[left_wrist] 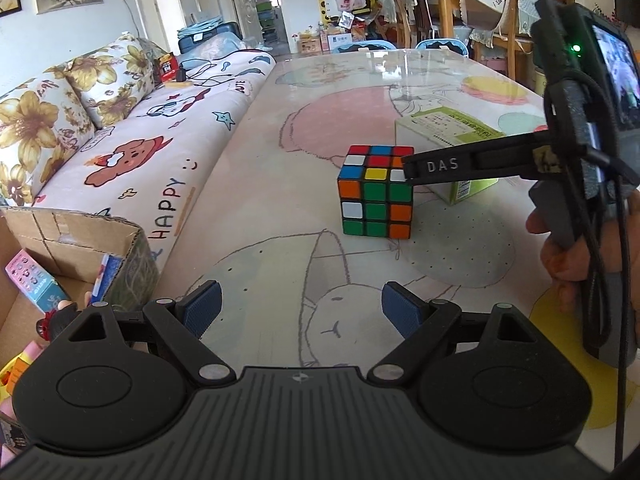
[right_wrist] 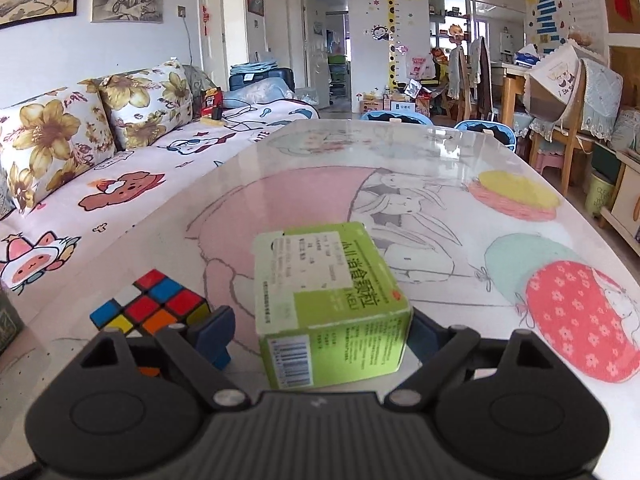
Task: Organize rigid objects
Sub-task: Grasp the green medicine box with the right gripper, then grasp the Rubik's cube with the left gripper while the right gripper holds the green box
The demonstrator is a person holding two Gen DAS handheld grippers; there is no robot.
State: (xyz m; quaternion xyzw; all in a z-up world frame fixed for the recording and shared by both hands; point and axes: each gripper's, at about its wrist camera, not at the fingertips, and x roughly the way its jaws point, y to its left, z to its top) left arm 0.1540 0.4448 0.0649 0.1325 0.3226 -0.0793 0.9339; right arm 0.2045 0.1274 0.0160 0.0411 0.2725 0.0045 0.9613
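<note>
A Rubik's cube stands on the cartoon-print table, ahead of my open, empty left gripper. A green and white medicine box lies just behind and right of the cube. In the right wrist view the green box sits between the spread fingers of my right gripper, which is open around it; the left pad stands apart from the box. The cube is just left of that gripper. The right gripper's arm reaches over the cube's top right corner in the left wrist view.
A cardboard box holding several small packages sits at the table's left front corner. A sofa with floral cushions runs along the left edge. Chairs and cluttered furniture stand beyond the far end.
</note>
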